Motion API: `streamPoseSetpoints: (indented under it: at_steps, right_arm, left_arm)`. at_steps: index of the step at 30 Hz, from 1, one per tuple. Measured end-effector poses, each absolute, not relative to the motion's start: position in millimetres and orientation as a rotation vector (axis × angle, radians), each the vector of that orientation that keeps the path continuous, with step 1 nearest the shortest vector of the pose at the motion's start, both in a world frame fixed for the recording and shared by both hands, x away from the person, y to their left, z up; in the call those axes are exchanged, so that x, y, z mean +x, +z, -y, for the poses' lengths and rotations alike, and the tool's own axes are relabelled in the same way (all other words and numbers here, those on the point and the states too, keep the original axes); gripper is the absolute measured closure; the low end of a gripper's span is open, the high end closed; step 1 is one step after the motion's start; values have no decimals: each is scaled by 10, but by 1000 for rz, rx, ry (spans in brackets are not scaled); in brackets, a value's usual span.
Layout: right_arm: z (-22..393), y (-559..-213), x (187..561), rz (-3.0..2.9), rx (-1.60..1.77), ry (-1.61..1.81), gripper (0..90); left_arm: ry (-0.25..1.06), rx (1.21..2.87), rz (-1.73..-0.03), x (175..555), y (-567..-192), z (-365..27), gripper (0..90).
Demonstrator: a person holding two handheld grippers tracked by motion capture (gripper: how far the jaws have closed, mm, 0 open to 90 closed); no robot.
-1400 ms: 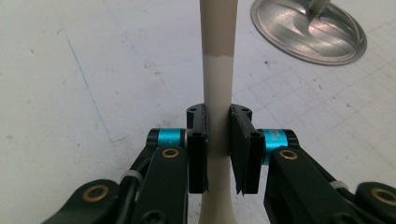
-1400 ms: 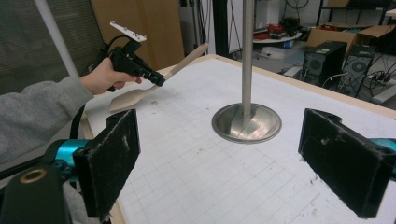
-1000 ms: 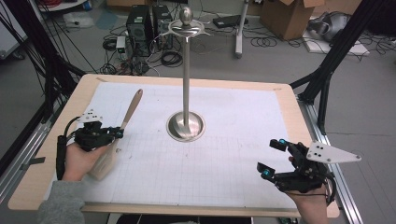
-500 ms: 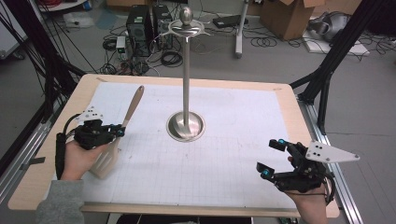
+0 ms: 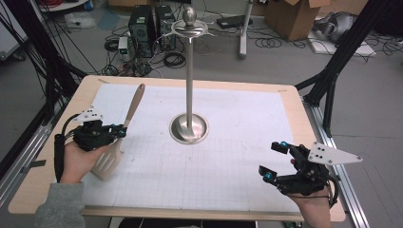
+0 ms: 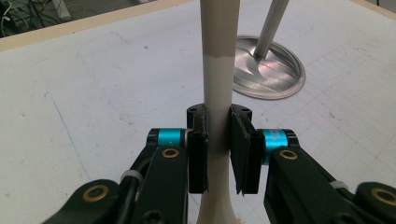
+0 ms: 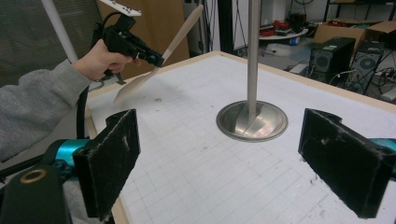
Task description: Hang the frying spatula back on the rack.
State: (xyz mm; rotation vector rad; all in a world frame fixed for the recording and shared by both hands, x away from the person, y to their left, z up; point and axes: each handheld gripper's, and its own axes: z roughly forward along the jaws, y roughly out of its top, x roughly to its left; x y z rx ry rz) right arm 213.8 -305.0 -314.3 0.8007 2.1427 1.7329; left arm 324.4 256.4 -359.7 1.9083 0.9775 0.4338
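The left gripper [image 5: 121,132] has its fingers clamped on the spatula [image 5: 124,124], lifted off the worktop [image 5: 237,118]; next, hang it on the metal stand [image 5: 189,71]. The right gripper [image 5: 271,161] waits with fingers apart.

Matt wooden spatula [image 5: 124,133], glossy metal stand [image 5: 189,95]

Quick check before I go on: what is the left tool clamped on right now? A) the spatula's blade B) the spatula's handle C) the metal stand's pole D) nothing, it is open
B: the left tool is shut on the spatula at its handle, with the blade hanging lower.
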Motion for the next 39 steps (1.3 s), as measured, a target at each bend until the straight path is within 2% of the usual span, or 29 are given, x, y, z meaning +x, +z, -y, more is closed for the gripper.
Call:
streamPoseSetpoints:
  at_steps: [39]
  right_arm:
    - [3025, -3131, 2134, -2149, 782, 1743, 116]
  left_arm:
    - [443, 1838, -842, 3228, -3173, -2392, 777]
